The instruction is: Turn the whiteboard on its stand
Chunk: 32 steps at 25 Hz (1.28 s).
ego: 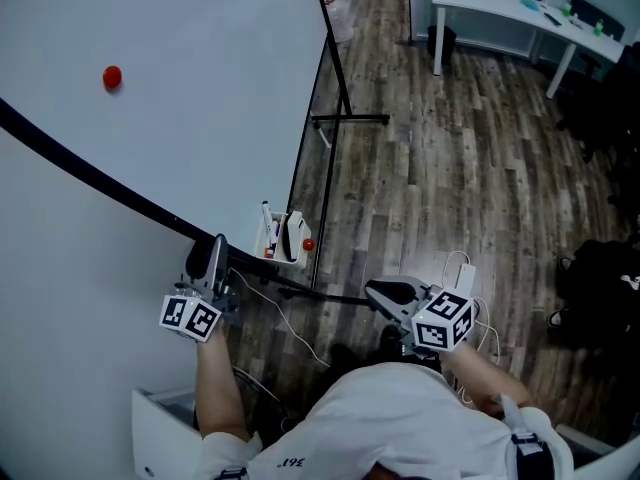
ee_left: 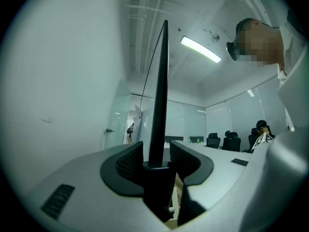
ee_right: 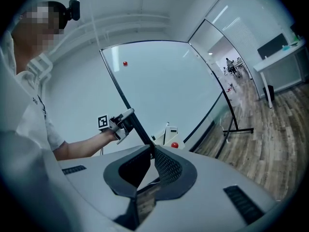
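On my left the whiteboard (ego: 200, 118) fills most of the head view, its face tilted toward me and its black-framed lower edge running down to the right; a red magnet (ego: 111, 77) sits high on the face, well apart from that edge. My left gripper (ego: 215, 253) is on the lower edge; in the left gripper view (ee_left: 157, 152) the board's black frame (ee_left: 159, 100) stands upright between the two pads, which pinch it from both sides. Just right of that gripper a small white tray (ego: 283, 240) hangs at the board's bottom corner, with markers and an eraser in it and a second red magnet (ego: 308, 245) at its right side; beyond it the black stand (ego: 335, 118) rises, its foot on the wooden floor (ego: 450, 168). My right gripper (ego: 372, 290) hangs over the floor, apart from the board and pointing toward it; in its own view (ee_right: 153, 150) the jaw tips are pressed together with nothing between them. At the far right a white desk (ego: 490, 3) stands.
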Motion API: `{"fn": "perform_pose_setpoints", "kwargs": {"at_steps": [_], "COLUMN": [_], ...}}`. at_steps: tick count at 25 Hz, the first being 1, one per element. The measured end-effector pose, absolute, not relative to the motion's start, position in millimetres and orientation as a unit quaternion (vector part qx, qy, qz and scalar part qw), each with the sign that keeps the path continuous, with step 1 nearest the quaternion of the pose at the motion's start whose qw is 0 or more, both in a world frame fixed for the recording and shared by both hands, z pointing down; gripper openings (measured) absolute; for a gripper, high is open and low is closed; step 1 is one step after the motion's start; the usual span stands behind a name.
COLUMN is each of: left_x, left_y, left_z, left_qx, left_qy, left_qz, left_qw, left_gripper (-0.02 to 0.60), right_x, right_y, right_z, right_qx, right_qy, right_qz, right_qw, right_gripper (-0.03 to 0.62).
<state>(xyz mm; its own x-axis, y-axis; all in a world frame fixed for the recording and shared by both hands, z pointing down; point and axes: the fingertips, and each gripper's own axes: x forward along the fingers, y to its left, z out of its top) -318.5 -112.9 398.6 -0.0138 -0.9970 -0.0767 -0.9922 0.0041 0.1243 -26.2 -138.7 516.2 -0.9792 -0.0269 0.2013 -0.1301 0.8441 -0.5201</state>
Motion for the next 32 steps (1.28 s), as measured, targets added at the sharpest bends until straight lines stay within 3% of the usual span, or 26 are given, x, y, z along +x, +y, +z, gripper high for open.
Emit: {"fn": "perform_pose_setpoints", "kwargs": {"at_steps": [22,32], "left_x": [-314,-249], "left_y": [11,67], "left_z": [395,409], "left_qx": [0.659,0.712], "left_qy": [-0.730,-0.663], "left_qz": [-0.176,-0.213], "left_qw": [0.036,0.089], "left_gripper": [0.197,0.172], "right_x": [-9,-13], "right_y": [-52,-13], "right_z": [497,499], "right_qx": [0.123,0.136], "right_qy": [-0.955,-0.953], "right_qz": [0.260,0.259], "right_qw": [0.075,0.076], "right_gripper": [0.031,0.031]}}
